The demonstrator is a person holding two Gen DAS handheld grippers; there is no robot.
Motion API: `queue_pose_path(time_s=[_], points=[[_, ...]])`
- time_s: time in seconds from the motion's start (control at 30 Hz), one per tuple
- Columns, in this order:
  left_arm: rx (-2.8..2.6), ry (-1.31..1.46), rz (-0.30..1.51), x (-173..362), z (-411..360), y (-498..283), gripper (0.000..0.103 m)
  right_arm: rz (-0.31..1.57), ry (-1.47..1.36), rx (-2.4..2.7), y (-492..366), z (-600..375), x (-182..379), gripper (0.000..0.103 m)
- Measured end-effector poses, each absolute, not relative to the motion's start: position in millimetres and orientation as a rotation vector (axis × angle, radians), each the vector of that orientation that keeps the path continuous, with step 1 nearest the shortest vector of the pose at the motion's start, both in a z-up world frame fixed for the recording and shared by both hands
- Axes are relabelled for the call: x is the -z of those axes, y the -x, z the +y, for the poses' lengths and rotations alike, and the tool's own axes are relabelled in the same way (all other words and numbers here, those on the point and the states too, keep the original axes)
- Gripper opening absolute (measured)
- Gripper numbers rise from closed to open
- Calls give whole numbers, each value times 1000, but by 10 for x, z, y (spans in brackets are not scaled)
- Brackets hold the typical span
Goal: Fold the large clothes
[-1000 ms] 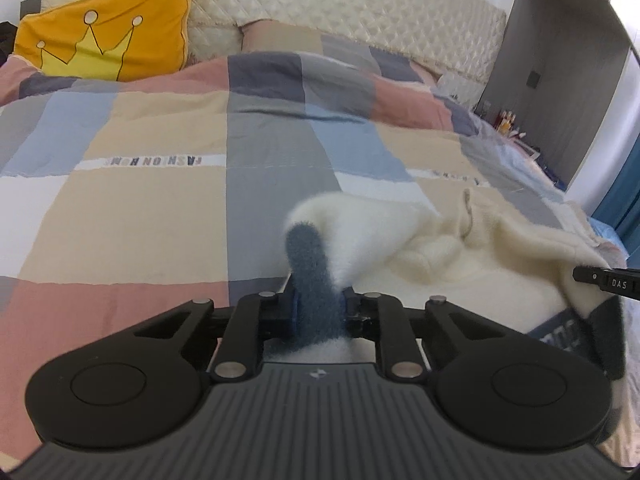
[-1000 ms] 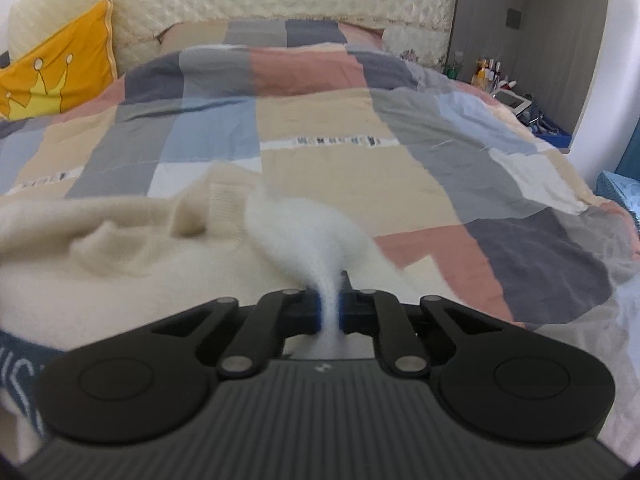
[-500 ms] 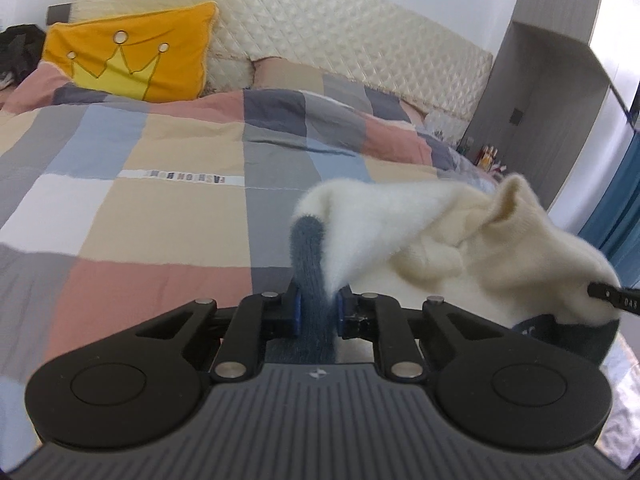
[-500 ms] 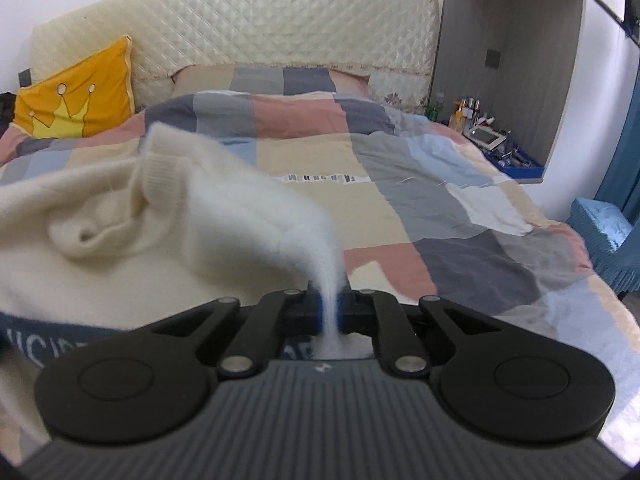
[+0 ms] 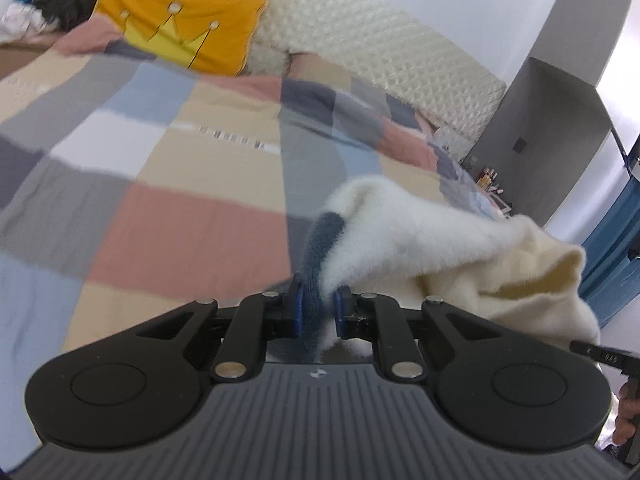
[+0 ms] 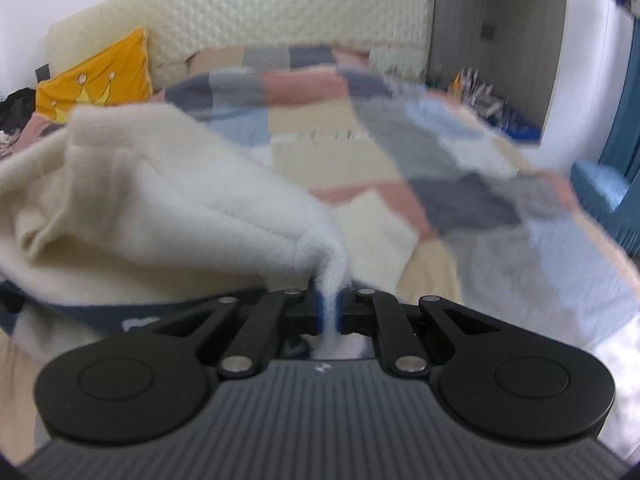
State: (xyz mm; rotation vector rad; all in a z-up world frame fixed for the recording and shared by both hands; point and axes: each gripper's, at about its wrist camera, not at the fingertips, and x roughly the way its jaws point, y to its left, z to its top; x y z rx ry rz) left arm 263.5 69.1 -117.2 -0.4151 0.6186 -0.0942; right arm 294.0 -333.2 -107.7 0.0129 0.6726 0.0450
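Observation:
A cream fleece sweater [image 5: 432, 236] with a dark grey-blue band [image 5: 320, 248] hangs lifted above the patchwork bed. My left gripper [image 5: 318, 308] is shut on the sweater's grey-blue edge, the fabric bunched between its blue pads. In the right wrist view the same sweater [image 6: 152, 184] drapes to the left, and my right gripper [image 6: 330, 312] is shut on a thin white fold of it. The other gripper's black tip [image 5: 600, 354] and a hand show at the left view's lower right edge. Both views are motion-blurred.
The patchwork quilt [image 5: 160, 168] covers the bed below. An orange crown cushion [image 5: 180, 28] leans on the quilted headboard [image 5: 380, 44]. A grey cabinet [image 6: 496, 40] with small bottles stands at the bed's right, and blue curtain and seat [image 6: 600, 184] lie beyond.
Both grippers have pulled back and risen with the sweater, lifting it off the quilt so it hangs between them. The left gripper has rolled, tilting its view. Grips are unchanged.

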Motion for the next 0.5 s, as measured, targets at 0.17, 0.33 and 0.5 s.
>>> queue_pose_path(time_s=[0.17,0.33,0.5], points=[[65,445,683,1552,810,-2625,17,797,-42,-75,-2927,-3289,1508,9],[52,478,767,1876,920,-2793,17,882,-62,-78,-3007,-3280,1876,10],[71,524,794,2053,1029,-2891,21,903,-62,-67,-3044,-3214,1971,12]])
